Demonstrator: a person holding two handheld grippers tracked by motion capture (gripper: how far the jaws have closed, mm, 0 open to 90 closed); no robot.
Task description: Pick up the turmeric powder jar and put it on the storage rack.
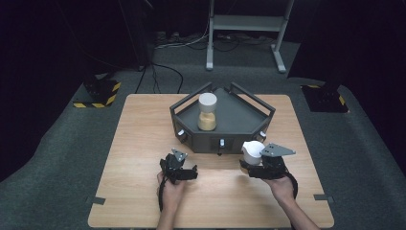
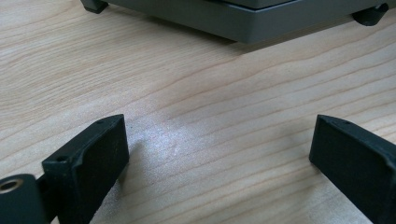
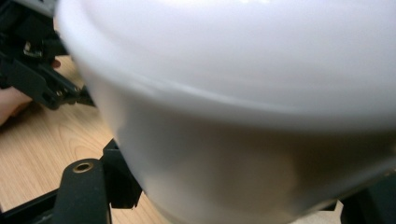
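Gripping white lid [image 1: 252, 151]: right gripper [image 1: 261, 165], at table's [image 1: 143, 143] 5 o'clock | left gripper [image 1: 184, 171]: jaws wide apart, holding nothing, 7 o'clock | jar [image 1: 207, 112] on grey tray [image 1: 239, 120], 12 o'clock

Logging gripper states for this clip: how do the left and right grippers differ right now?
The left gripper is open with bare table between its jaws; the right gripper is shut on a white rounded object. The left gripper sits nearer the tray's left front, the right gripper by its right front corner. Both are hand-held, low over the table in front of the tray.
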